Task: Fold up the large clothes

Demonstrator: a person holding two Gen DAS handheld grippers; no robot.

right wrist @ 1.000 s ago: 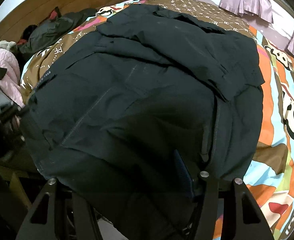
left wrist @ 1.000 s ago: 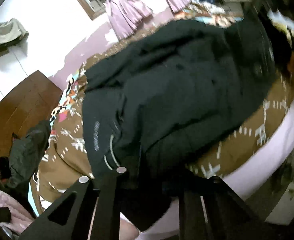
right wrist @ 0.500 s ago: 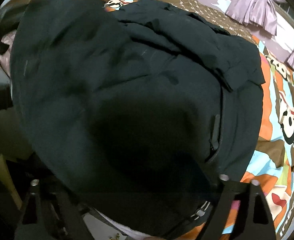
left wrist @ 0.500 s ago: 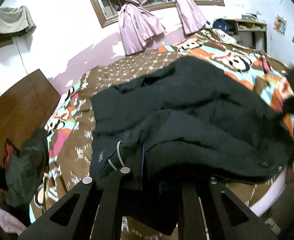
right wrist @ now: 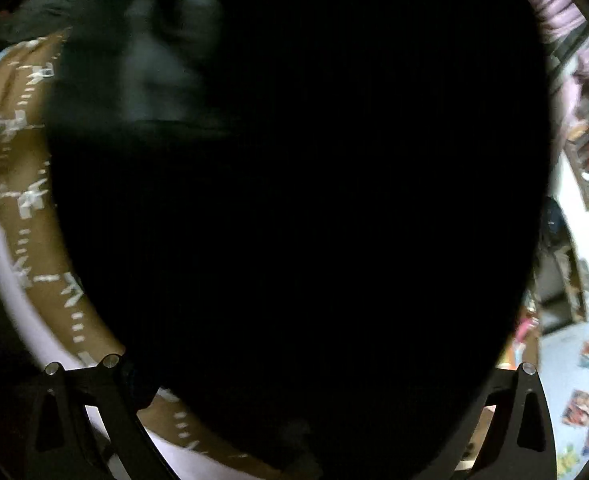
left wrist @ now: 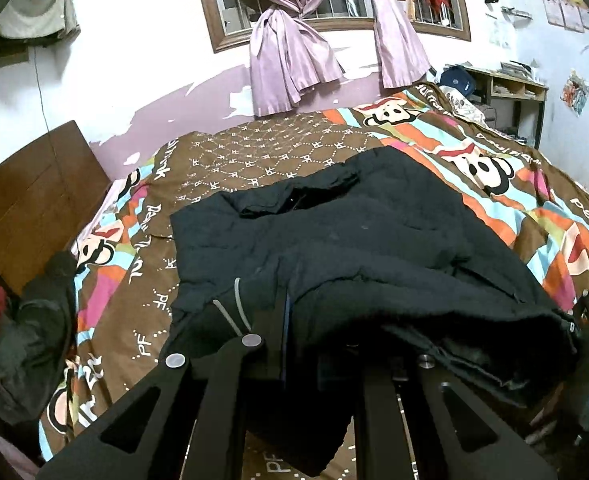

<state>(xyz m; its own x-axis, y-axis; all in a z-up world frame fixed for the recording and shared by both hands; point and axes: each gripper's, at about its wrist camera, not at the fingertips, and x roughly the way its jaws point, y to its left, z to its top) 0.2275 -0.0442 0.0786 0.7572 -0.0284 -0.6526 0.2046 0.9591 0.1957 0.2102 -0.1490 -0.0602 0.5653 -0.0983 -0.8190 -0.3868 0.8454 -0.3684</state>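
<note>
A large black jacket (left wrist: pixel 354 240) lies on the patterned bedspread (left wrist: pixel 262 148), collar towards the window. Its near hem is lifted and bunched towards the collar. My left gripper (left wrist: pixel 334 348) is shut on that hem near a grey cord loop (left wrist: pixel 236 304), with cloth hanging down between and below the fingers. In the right wrist view black jacket cloth (right wrist: pixel 294 200) covers nearly the whole lens. My right gripper (right wrist: pixel 318 364) has its fingers (right wrist: pixel 106 392) spread wide apart at the bottom corners, and the cloth drapes across them, hiding the tips.
A wooden headboard (left wrist: pixel 22 208) and a dark grey garment (left wrist: pixel 26 340) are at the left. Purple curtains (left wrist: pixel 290 64) hang by the window behind the bed. A shelf desk (left wrist: pixel 510 88) stands far right. The bed's brown edge and white sheet (right wrist: pixel 14 300) show left of the cloth.
The near hem has been lifted and carried towards the collar. The cloth has swung up over the right camera, and the right fingers now stand wider apart.
</note>
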